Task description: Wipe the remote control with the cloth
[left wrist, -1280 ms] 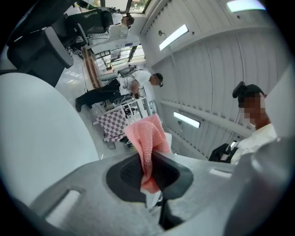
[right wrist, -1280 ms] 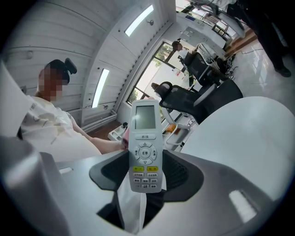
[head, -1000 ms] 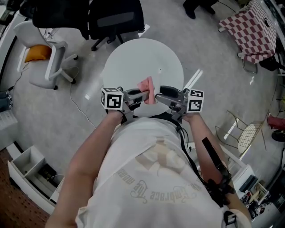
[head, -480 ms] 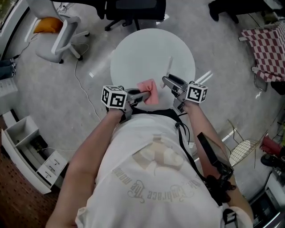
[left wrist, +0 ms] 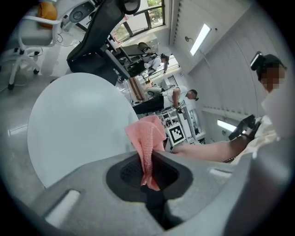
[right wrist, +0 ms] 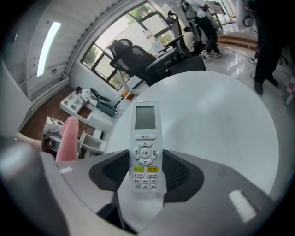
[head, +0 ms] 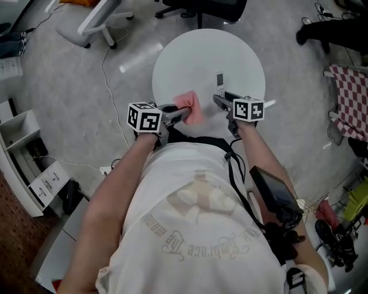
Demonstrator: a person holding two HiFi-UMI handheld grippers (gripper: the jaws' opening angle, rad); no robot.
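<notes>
My left gripper [head: 179, 114] is shut on a pink cloth [head: 189, 107], which hangs over the near edge of the round white table [head: 190, 57]. In the left gripper view the cloth [left wrist: 147, 143] is pinched between the jaws and stands up from them. My right gripper [head: 221, 100] is shut on a white remote control [right wrist: 145, 145], held with screen and buttons facing up above the table. In the head view only the remote's screen end [head: 219, 79] shows past the jaws. The cloth [right wrist: 68, 138] hangs to the left of the remote, apart from it.
Black office chairs [head: 201, 7] stand beyond the table, and a white chair [head: 95, 20] at far left. A white shelf unit [head: 23, 161] sits on the floor to my left. A checked cloth [head: 352, 97] drapes something at the right. People stand in the background of the left gripper view.
The remote has been lifted and turned so its end points out over the table. Both grippers have drawn a little further over the table's near edge; the head view has shifted.
</notes>
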